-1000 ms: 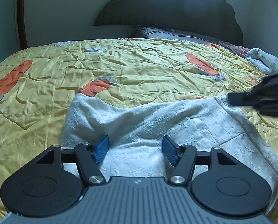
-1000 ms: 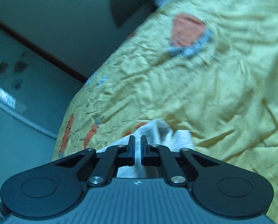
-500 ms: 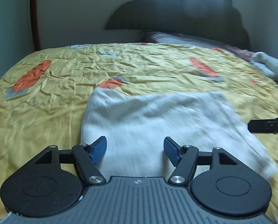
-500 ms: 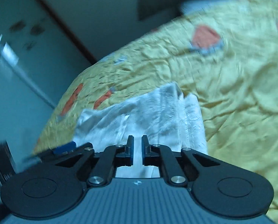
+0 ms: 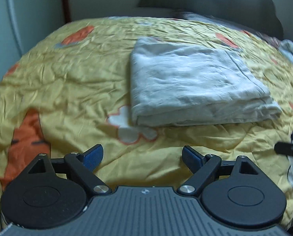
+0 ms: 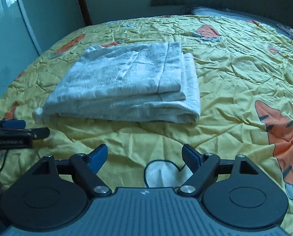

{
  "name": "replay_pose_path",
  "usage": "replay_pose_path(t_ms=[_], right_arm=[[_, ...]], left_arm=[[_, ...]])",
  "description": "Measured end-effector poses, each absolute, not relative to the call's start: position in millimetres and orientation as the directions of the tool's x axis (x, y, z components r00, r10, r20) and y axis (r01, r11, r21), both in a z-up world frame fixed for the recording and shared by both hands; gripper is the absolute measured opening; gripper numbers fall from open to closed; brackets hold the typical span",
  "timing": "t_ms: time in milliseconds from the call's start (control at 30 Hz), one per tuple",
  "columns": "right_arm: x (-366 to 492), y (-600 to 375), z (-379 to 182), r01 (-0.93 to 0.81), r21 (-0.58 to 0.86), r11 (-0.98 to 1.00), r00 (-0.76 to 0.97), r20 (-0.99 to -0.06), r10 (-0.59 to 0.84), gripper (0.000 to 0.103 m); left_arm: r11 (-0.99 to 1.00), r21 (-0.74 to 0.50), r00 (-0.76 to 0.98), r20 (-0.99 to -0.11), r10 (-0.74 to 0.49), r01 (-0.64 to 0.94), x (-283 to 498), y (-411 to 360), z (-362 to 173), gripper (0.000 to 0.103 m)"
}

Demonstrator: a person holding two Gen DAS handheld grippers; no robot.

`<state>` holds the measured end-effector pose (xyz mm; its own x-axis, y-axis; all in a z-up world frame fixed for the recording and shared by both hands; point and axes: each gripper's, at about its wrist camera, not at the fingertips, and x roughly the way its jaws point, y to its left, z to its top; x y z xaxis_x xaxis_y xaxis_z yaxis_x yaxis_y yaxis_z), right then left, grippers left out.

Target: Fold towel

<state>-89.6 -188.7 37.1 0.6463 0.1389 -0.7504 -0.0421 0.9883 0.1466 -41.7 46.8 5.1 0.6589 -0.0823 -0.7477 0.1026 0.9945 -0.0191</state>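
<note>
The yellow quilt (image 6: 235,74) covers the bed, and the folded white towel (image 6: 126,86) lies flat on it, beyond both claws and touching neither. The left gripper (image 5: 142,157) and the right gripper (image 6: 144,155) each hold their blue pads wide apart – nothing between them. Only the right view shows the stacked layers at the towel's right edge – the left view is blurred.
</note>
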Motion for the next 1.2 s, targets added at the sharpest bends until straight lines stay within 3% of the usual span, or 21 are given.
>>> replay_pose_path(t_ms=[300,367,500,800,1200], right_arm=[[-67.9,-176.7,14.1,0.062,0.13,0.99,0.64,-0.766,0.06,0.084],[-73.0,-174.3,8.3,0.065,0.118,0.991,0.671,-0.74,0.044,0.095],[-84.4,-161.4,0.0,0.071,0.037,0.997,0.704,-0.709,-0.024,0.103],[-91.6,-162.8,-2.1,0.094,0.041,0.995,0.731,-0.682,-0.041,0.103],[-88.5,-161.2,4.4,0.086,0.046,0.995,0.654,-0.756,-0.021,0.103]], left_arm=[[0.992,-0.035,0.665,-0.738,-0.11,0.125,-33.3,15.0,-7.9,0.096],[0.99,-0.02,0.674,-0.731,-0.112,0.143,-36.4,11.7,-12.6,0.102],[0.989,0.003,0.697,-0.71,-0.1,0.145,-41.6,10.2,-16.5,0.103],[0.99,0.023,0.702,-0.708,-0.083,0.14,-39.5,8.4,-17.4,0.103],[0.991,0.022,0.65,-0.757,-0.069,0.131,-32.7,5.6,-12.7,0.103]])
